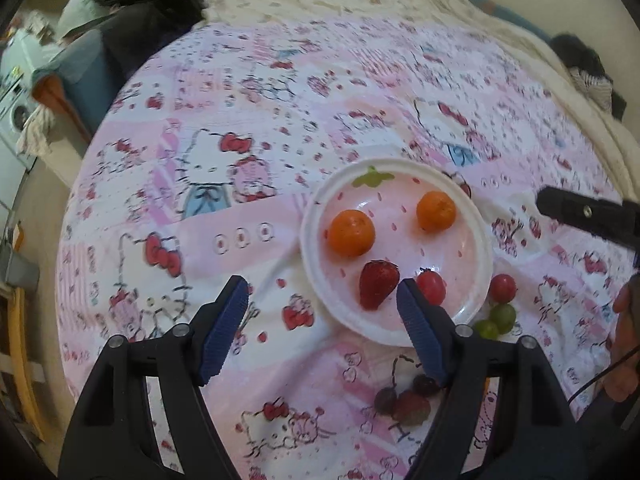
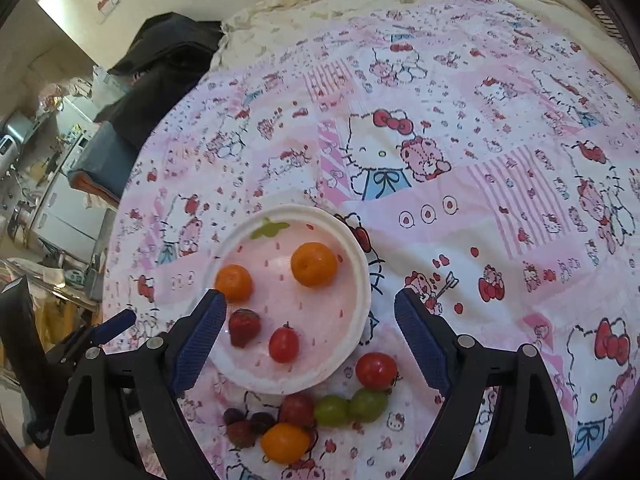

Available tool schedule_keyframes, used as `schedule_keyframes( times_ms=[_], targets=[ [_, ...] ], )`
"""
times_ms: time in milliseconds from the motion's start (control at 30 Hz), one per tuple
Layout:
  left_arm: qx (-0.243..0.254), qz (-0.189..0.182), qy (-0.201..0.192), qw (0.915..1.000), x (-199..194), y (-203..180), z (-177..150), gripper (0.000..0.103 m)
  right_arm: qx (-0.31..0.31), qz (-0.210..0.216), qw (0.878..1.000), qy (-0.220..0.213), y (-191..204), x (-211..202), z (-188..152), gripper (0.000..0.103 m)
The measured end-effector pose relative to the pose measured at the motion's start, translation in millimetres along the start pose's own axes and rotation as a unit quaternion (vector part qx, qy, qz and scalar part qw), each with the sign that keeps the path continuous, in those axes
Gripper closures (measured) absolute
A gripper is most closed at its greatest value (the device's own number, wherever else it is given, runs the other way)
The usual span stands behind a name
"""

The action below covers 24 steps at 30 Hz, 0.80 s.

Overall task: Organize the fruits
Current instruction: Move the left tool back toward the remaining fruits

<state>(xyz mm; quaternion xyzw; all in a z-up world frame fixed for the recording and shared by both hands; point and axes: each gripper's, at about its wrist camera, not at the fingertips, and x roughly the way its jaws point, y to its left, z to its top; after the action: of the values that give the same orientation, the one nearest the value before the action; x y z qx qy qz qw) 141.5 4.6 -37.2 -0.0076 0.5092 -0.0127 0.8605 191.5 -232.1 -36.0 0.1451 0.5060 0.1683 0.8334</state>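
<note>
Pink-and-white printed cloth point(image 2: 460, 92) covers the surface, and on it sits the white plate point(image 2: 362, 276) with a strawberry pattern that serves as the collecting place for the fruit. Four pieces already lie in it: two small oranges, one toward the far side point(image 2: 314, 264) and one at the left edge point(image 2: 234, 283), a strawberry point(image 2: 244, 327), and a cherry tomato point(image 2: 283, 344) nearest the camera. Both grippers hang above the scene, tilted down, with nothing between their blue pads: the right gripper point(image 2: 306, 320) stands wide over the near half of the plate, and the left gripper point(image 1: 322, 312) is also spread, its right pad just in front of the plate's near rim in its own view. The step in hand looks like the pause between one placement and the next pick. Still off the plate, on the cloth just beside its near rim, lie a second red tomato point(image 2: 376, 370), two green grapes point(image 2: 351, 408), a reddish grape point(image 2: 297, 409), some small dark fruits point(image 2: 246, 424) and another orange piece point(image 2: 285, 442). The next move probably calls for one gripper to descend on a loose piece, the red tomato being the most exposed, straddle it with the pads and close gently, since round, smooth fruit on soft cloth could roll or squeeze out sideways.
</note>
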Motion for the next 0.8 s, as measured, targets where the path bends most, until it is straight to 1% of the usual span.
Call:
schedule_keyframes(
  times_ms=[100,300,433,500,667,733,767,800],
  targets=[
    [-0.019,-0.002,-0.001,0.9998,-9.7,10.6,-5.4,0.029,0.003,0.002,1.000,-0.004,0.7,-11.3,-5.2,0.015],
    [-0.041,-0.005,0.015,0.9990,-19.7,17.7,-28.6,0.029,0.013,0.003,1.000,-0.001,1.4,-28.8,-20.1,0.015],
    [-0.030,-0.014,0.024,0.9992,-25.6,12.5,-45.1,0.029,0.015,-0.001,1.000,0.004,-1.4,-38.5,-29.0,0.015],
    [-0.026,-0.017,0.028,0.9991,-27.2,8.9,-52.3,0.029,0.027,0.002,1.000,0.002,-5.7,-47.7,-33.9,0.014],
    [-0.023,-0.040,0.060,0.9971,-20.0,-4.3,-71.4,0.030,0.053,0.008,0.998,0.013,-14.3,-57.9,-51.6,0.015],
    [-0.017,-0.051,0.075,0.9957,-13.2,-11.1,-79.3,0.032,0.054,0.000,0.998,0.026,-14.9,-56.0,-61.4,0.015],
    [-0.015,-0.054,0.080,0.9952,-10.1,-13.4,-82.1,0.035,0.057,-0.002,0.998,0.033,-14.8,-54.3,-65.1,0.015],
    [-0.013,-0.056,0.085,0.9947,-5.2,-15.3,-84.5,0.043,0.060,0.002,0.998,0.036,-14.5,-53.2,-68.1,0.015]
  ],
)
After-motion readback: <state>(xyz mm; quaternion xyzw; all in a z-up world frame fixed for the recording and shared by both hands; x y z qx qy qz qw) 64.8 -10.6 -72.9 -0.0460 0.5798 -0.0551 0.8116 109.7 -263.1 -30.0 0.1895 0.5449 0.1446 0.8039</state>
